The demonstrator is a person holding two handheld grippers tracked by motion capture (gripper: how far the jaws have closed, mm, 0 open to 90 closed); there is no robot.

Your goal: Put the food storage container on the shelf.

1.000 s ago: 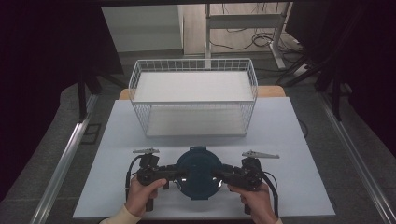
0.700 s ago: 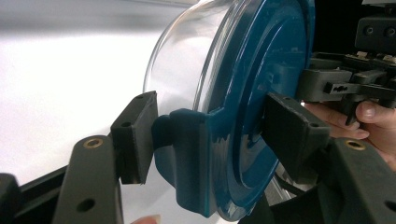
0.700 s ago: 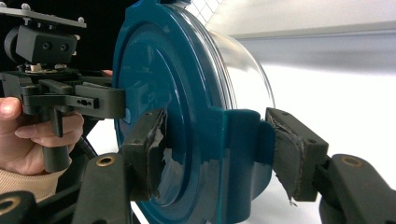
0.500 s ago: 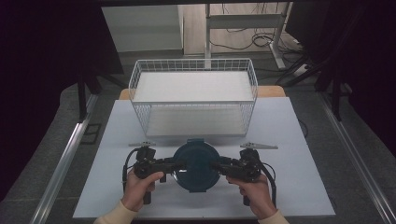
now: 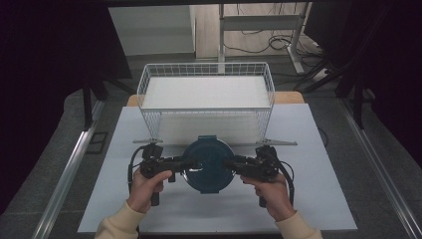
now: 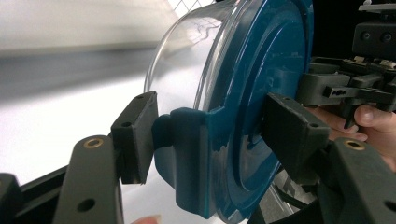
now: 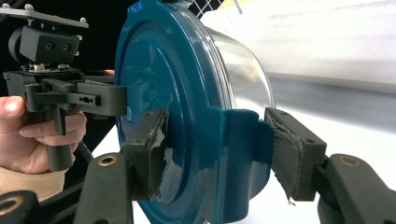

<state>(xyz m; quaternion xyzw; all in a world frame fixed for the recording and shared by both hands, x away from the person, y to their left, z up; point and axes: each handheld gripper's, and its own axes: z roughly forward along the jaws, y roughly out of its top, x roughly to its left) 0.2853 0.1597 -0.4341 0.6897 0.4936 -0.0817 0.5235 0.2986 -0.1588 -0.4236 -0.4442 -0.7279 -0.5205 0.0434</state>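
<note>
Both tools [image 5: 185, 164] [image 5: 228, 164] clamp container [image 5: 208, 164] — teal lid upward — by opposite clips

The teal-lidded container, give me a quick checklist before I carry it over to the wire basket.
1. Left hand-held gripper clamped on the container: ok, its jaws pinch the left lid clip.
2. Right hand-held gripper clamped: ok, its jaws pinch the right lid clip.
3. Lid seated on the clear bowl: ok where visible; far edge cannot tell.
4. Container off the table: cannot tell.
5. Wire basket free inside: ok, nothing lies in it.
6. Right pad condition: not ok, its covering looks torn and frayed.
</note>
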